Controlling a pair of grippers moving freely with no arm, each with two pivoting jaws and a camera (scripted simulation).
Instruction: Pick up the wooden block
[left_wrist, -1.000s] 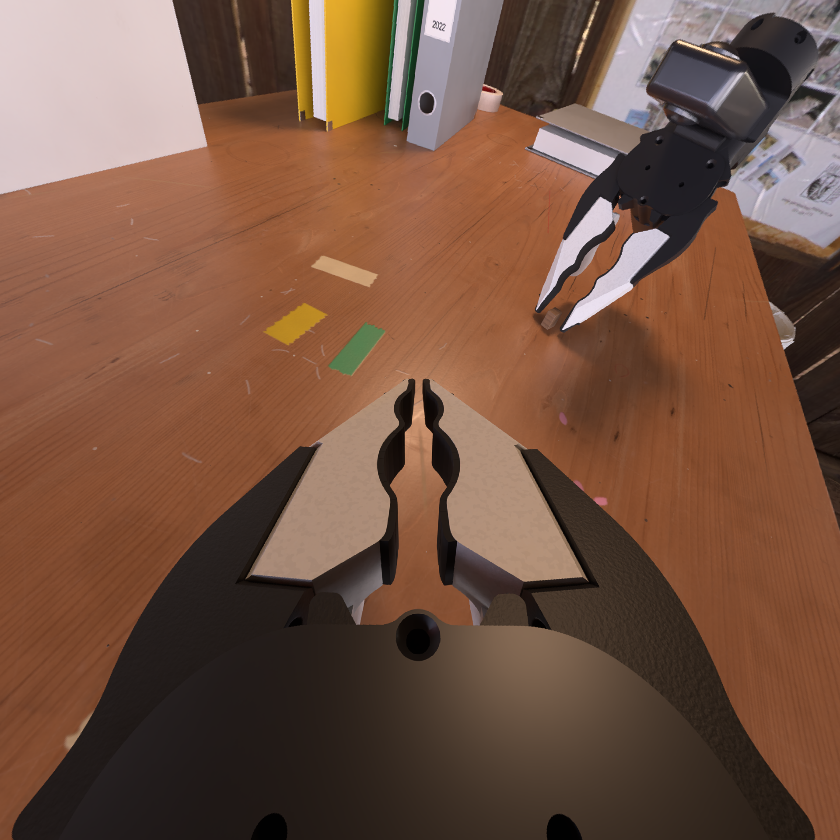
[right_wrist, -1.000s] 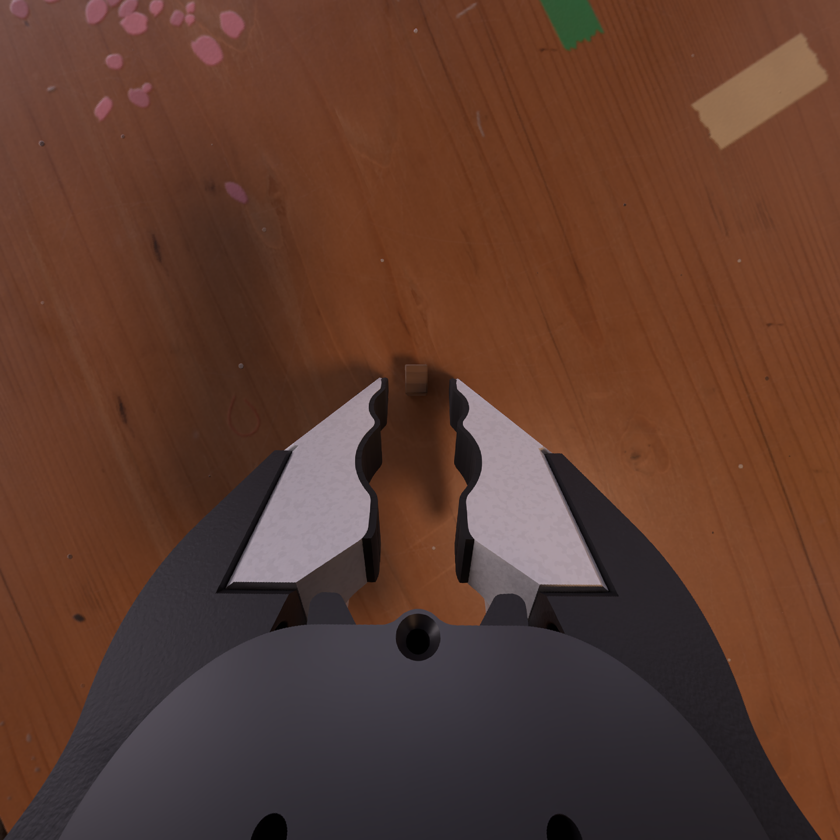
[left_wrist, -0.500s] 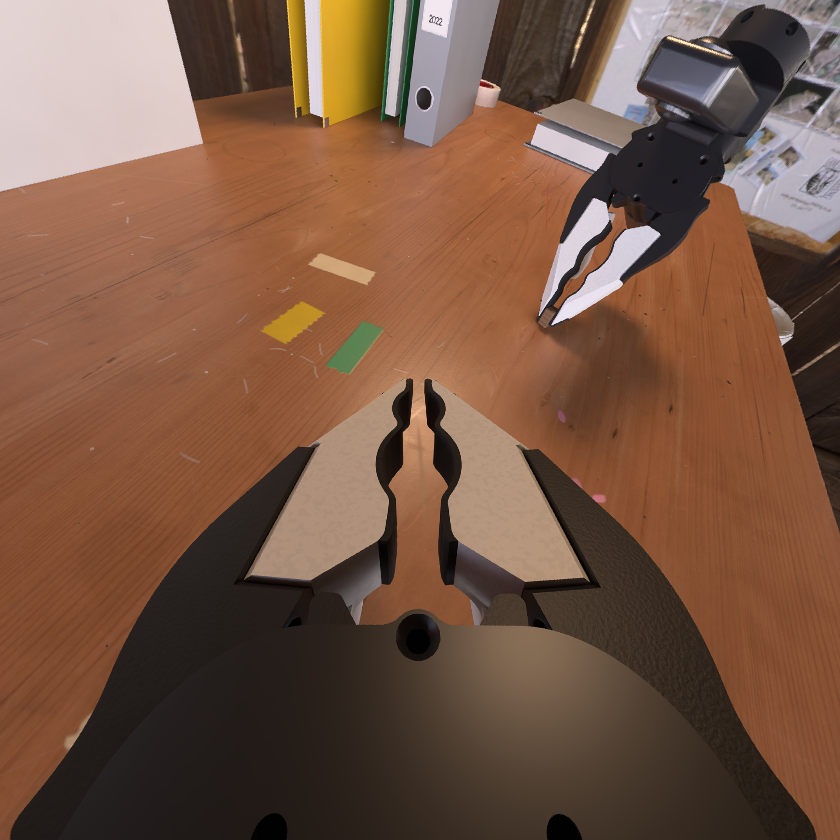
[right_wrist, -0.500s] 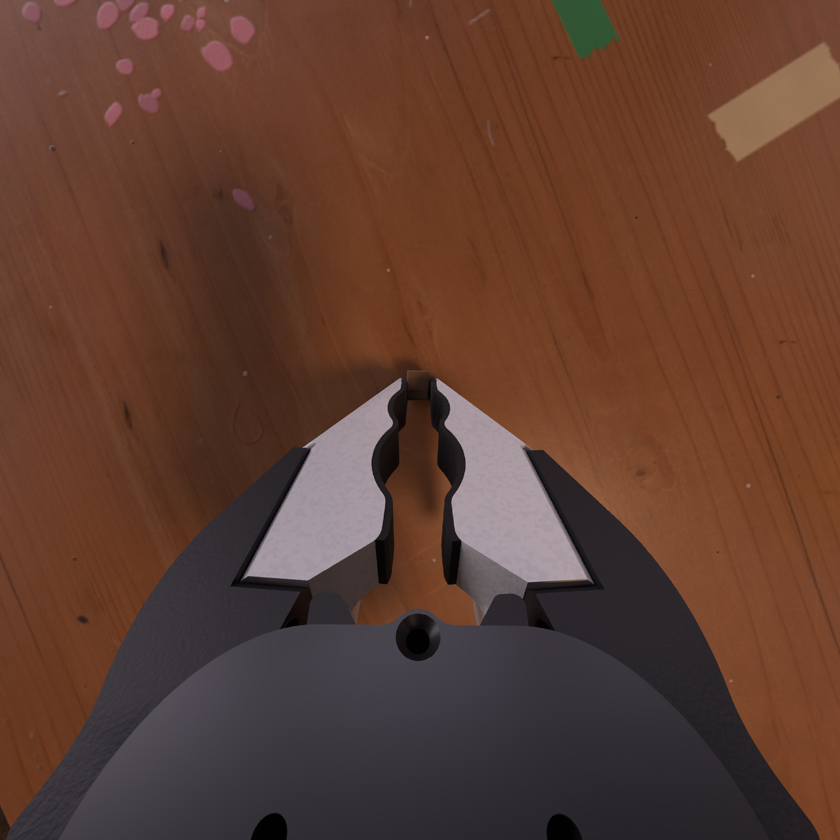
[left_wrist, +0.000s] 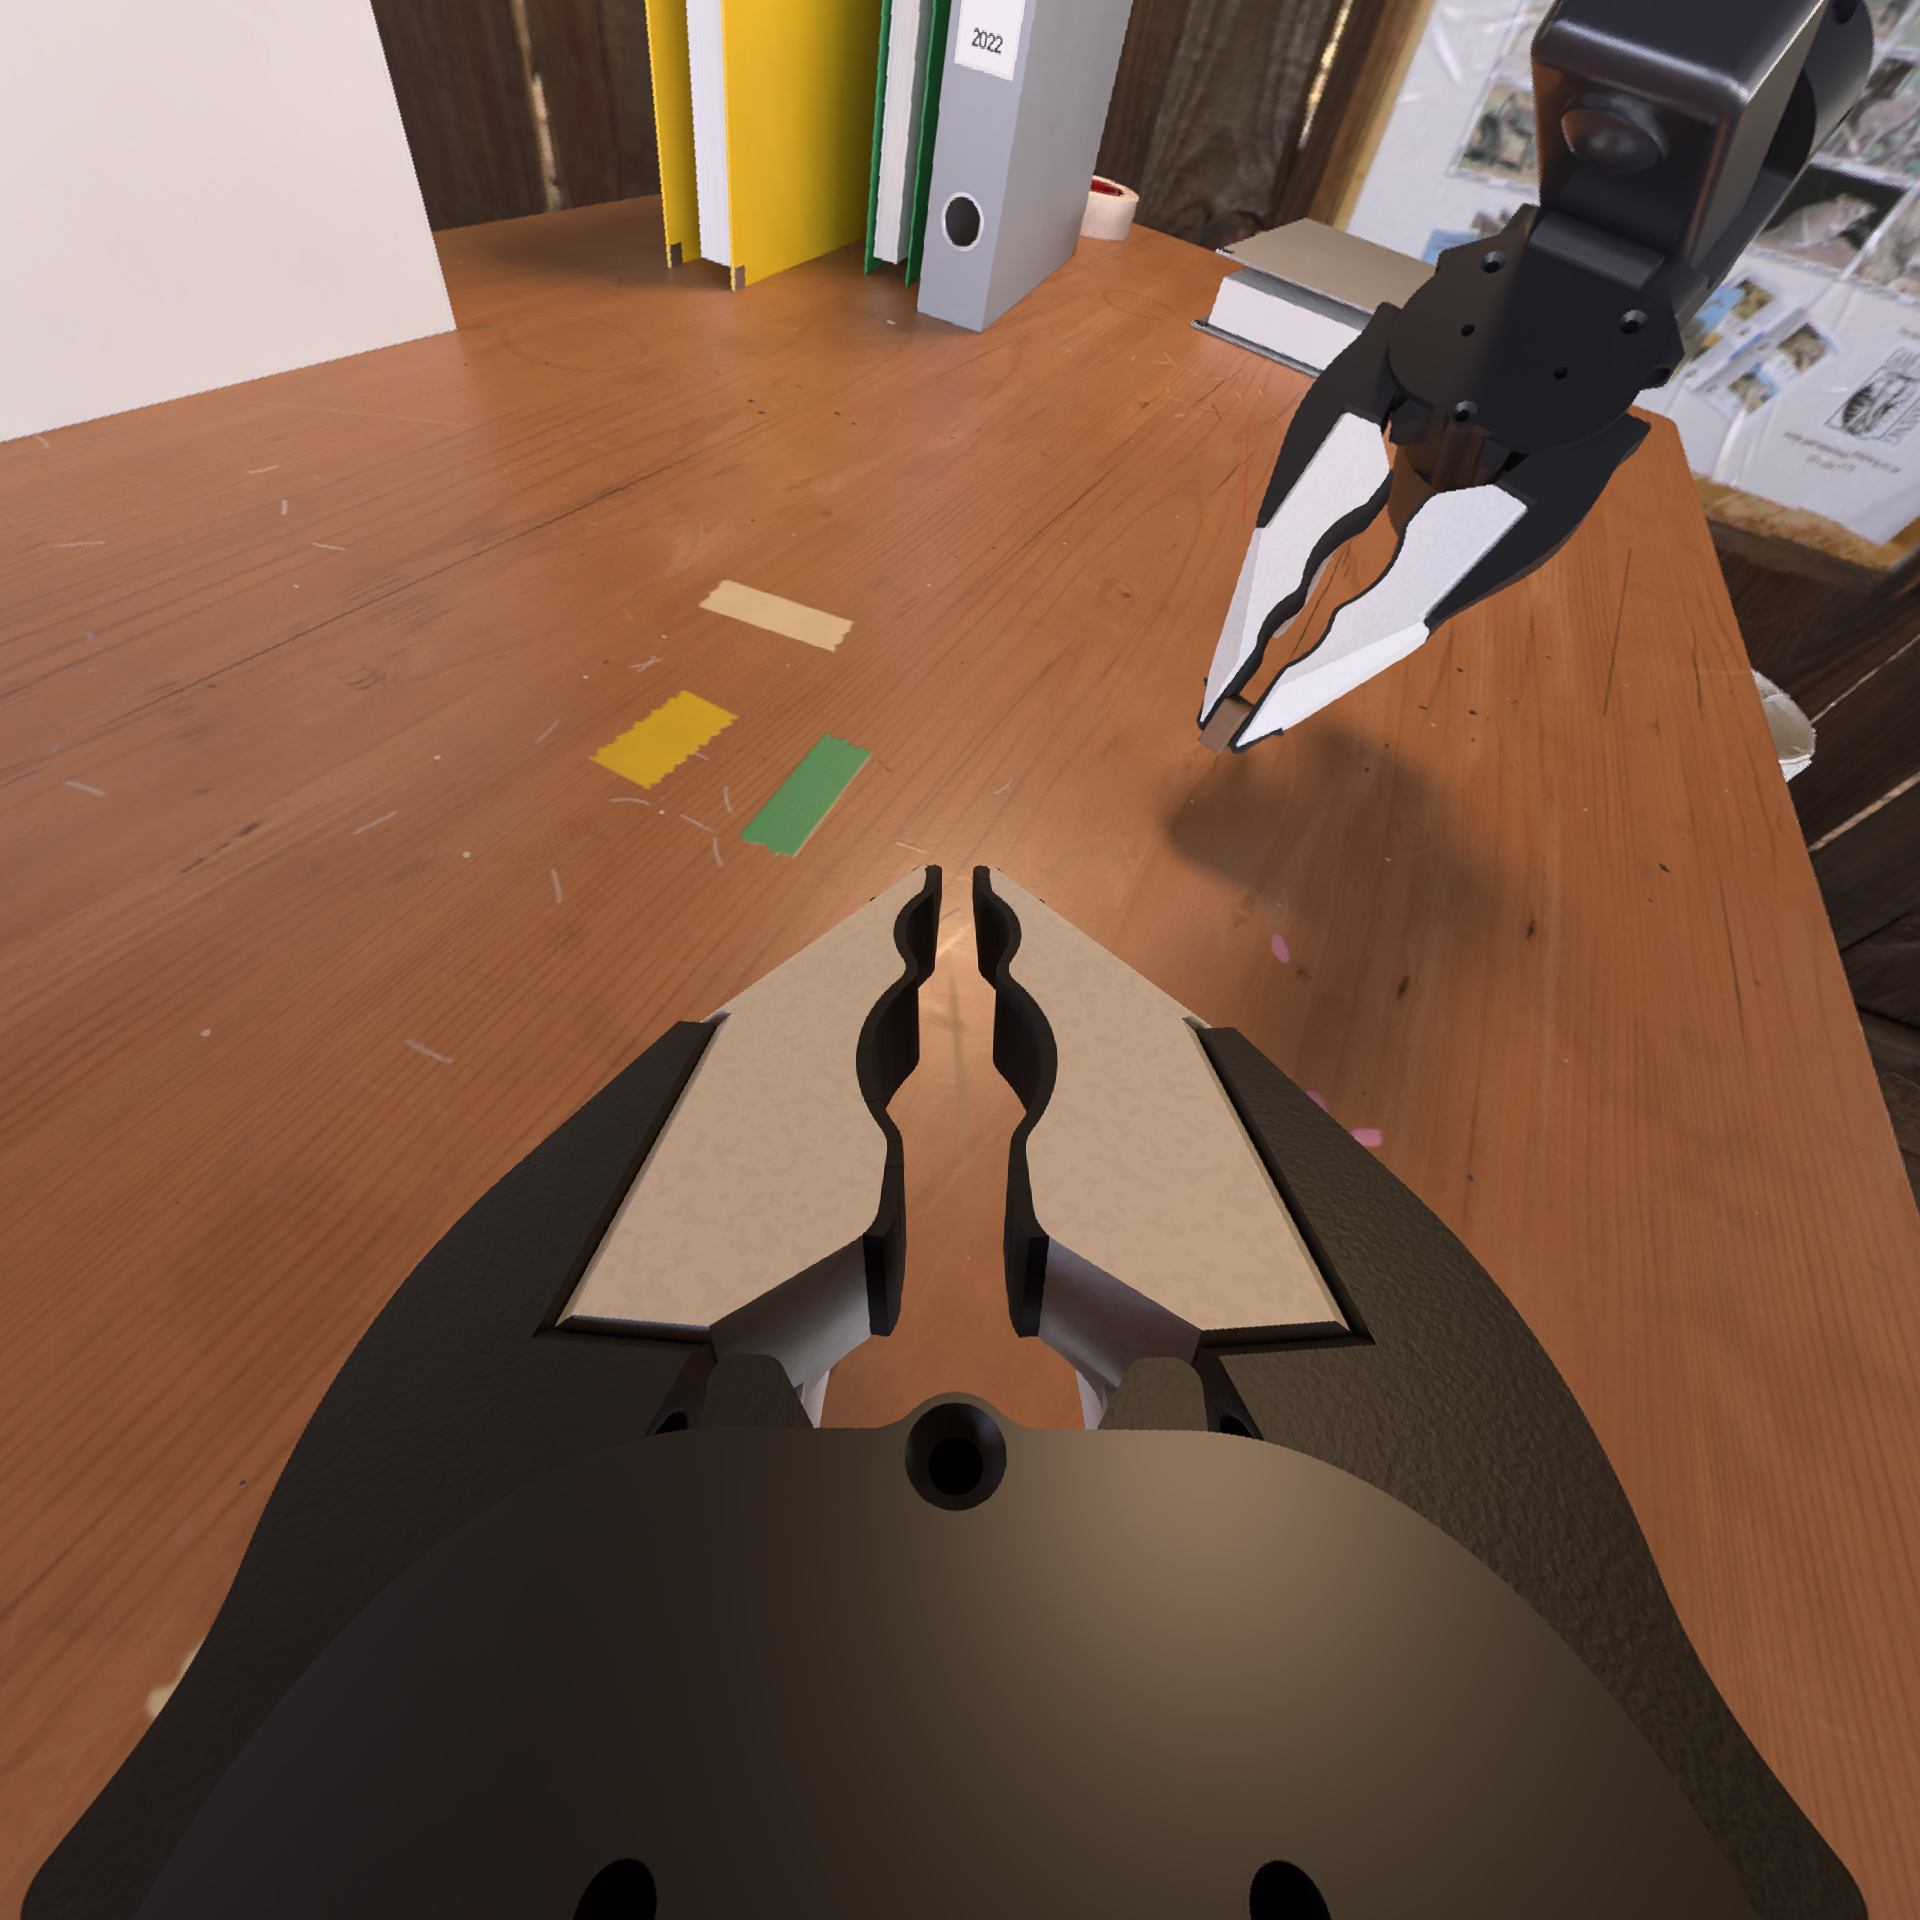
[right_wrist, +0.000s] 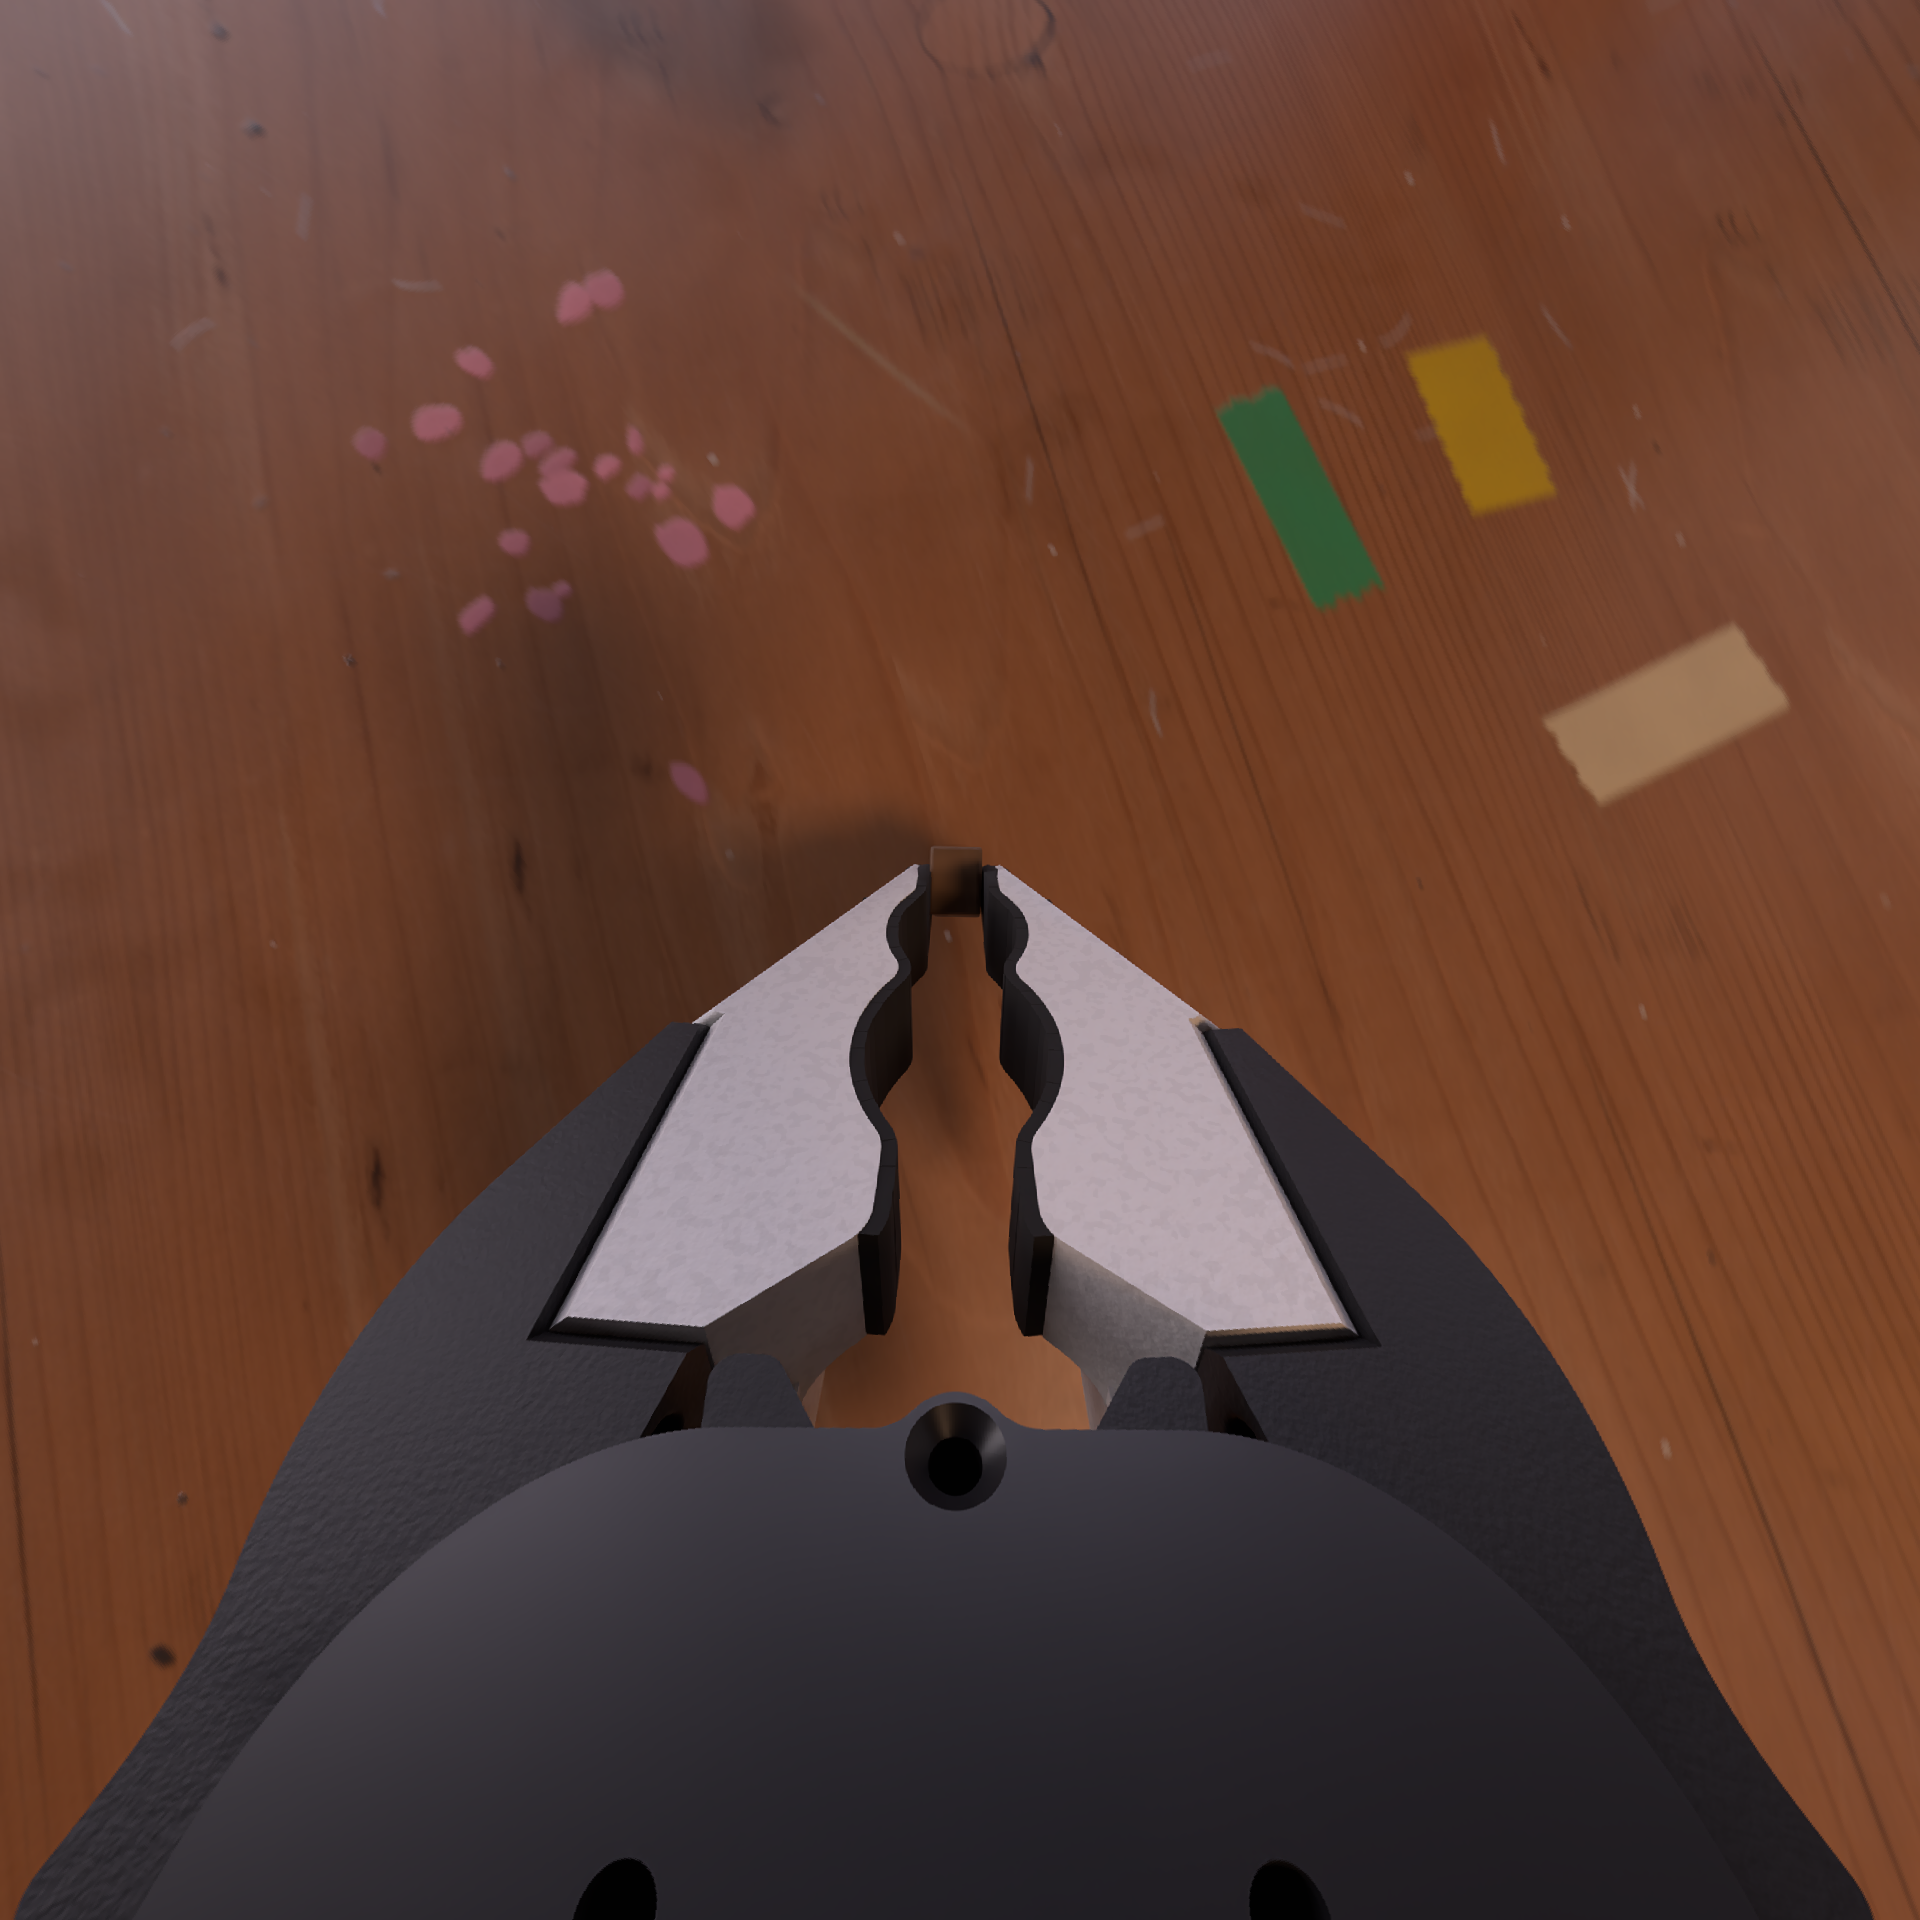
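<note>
Right gripper (right_wrist: 957, 883) tilted down, clamped; left gripper (left_wrist: 957, 883) level, nearly closed, empty.

Wooden tabletop (left_wrist: 312, 935), reddish-brown, scuffed with pale scratches. Three tape strips near centre: beige (left_wrist: 776, 615) farthest back, yellow (left_wrist: 664, 738) and green (left_wrist: 805, 795) side by side nearer the camera, all apart. Pink flecks (right_wrist: 566, 473) scattered on the wood. At the back edge: yellow folders (left_wrist: 769, 125), green folder (left_wrist: 896, 135), grey binder (left_wrist: 1013, 166) upright; tape roll (left_wrist: 1110, 203) beside them. Grey book (left_wrist: 1294, 286) lying flat, right. White board (left_wrist: 197, 187) standing at back left.
</note>
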